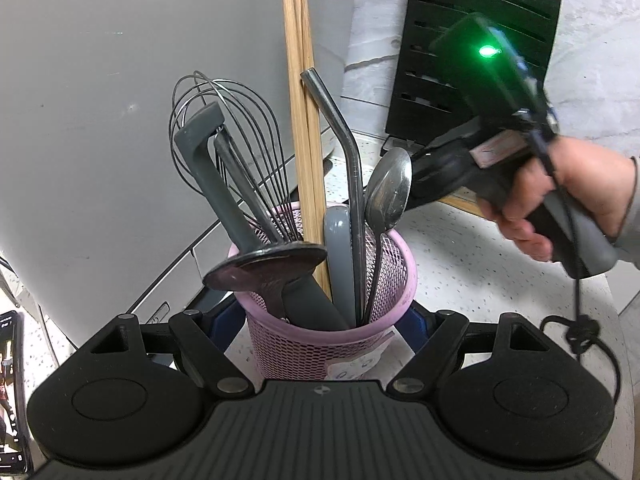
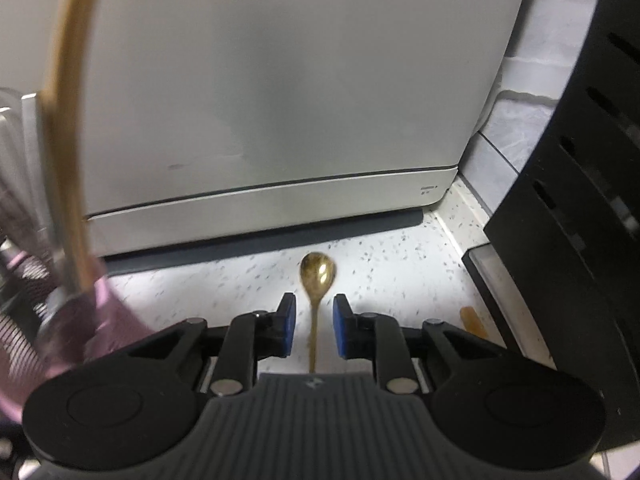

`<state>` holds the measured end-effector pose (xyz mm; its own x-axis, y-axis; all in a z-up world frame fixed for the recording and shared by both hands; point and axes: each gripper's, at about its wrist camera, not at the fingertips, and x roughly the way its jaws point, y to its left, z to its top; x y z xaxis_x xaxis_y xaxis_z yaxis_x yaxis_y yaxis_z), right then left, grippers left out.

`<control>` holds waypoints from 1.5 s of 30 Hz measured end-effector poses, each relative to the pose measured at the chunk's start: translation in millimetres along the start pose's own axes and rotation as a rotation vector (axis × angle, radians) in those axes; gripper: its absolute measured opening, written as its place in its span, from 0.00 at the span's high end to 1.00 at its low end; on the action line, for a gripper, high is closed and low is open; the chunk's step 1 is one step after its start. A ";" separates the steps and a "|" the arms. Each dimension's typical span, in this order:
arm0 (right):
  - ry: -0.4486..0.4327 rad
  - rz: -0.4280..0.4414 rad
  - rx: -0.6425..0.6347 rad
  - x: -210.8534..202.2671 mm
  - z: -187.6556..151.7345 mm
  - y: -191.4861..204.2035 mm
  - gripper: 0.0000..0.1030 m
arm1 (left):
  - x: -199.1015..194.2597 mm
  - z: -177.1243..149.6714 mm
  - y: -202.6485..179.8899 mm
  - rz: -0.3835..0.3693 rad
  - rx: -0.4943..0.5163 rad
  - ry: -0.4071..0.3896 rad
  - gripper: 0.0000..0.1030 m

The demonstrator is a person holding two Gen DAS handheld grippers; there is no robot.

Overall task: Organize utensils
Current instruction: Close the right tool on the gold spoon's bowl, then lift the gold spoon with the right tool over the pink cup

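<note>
Pink mesh cup (image 1: 332,336): sat clamped between the left gripper (image 1: 326,322)'s blue pads, crammed with a whisk (image 1: 228,152), bent metal straw (image 1: 344,148), steel spoon (image 1: 390,190), wooden chopsticks (image 1: 304,120) and a dark ladle (image 1: 268,266).
Tip risk, left view: tall handles leaned away from the gripper; a knock from the incoming right gripper (image 1: 436,172) to its right could have toppled the cup.
Gold spoon (image 2: 318,274): lay on the speckled counter (image 2: 400,264), its thin handle running back between the right gripper (image 2: 314,330)'s parted jaws, neither pad touching it.
Miss risk, right view: picture was blurred, and a flat, slim handle could have slipped or skidded when squeezed.
Amber piece (image 2: 472,320): lay off to the gripper's right, unidentifiable.
</note>
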<state>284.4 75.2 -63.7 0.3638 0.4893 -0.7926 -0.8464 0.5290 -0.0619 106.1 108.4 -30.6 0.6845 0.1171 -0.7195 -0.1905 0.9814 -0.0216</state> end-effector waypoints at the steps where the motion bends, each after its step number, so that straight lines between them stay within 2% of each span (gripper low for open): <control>1: 0.006 0.002 0.006 4.5 2.7 -0.9 0.82 | -0.2 0.1 0.0 0.005 -0.005 0.001 0.11; 10: 0.055 0.007 0.063 32.3 17.1 -8.4 0.78 | -1.5 1.9 -7.0 0.039 -0.024 0.022 0.11; 14: 0.076 0.015 0.078 40.6 20.3 -12.5 0.70 | -2.9 2.2 -9.5 0.043 -0.019 0.028 0.11; 16: 0.084 0.022 0.083 44.1 22.1 -13.3 0.69 | -3.5 3.2 -10.2 0.044 -0.017 0.029 0.11; 27: 0.098 0.016 0.078 54.8 32.3 -13.8 0.70 | -2.0 6.7 -12.0 0.044 -0.011 0.031 0.11; 30: 0.093 0.015 0.072 52.6 31.3 -11.0 0.79 | -2.2 6.7 -11.8 0.045 -0.011 0.032 0.10; 45: 0.082 0.020 0.109 40.6 18.1 -14.1 0.80 | -1.2 6.3 -10.6 0.042 -0.009 0.029 0.11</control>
<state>318.2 100.2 -84.0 0.3106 0.4444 -0.8402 -0.8040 0.5944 0.0172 111.7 98.8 -25.1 0.6550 0.1535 -0.7398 -0.2249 0.9744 0.0030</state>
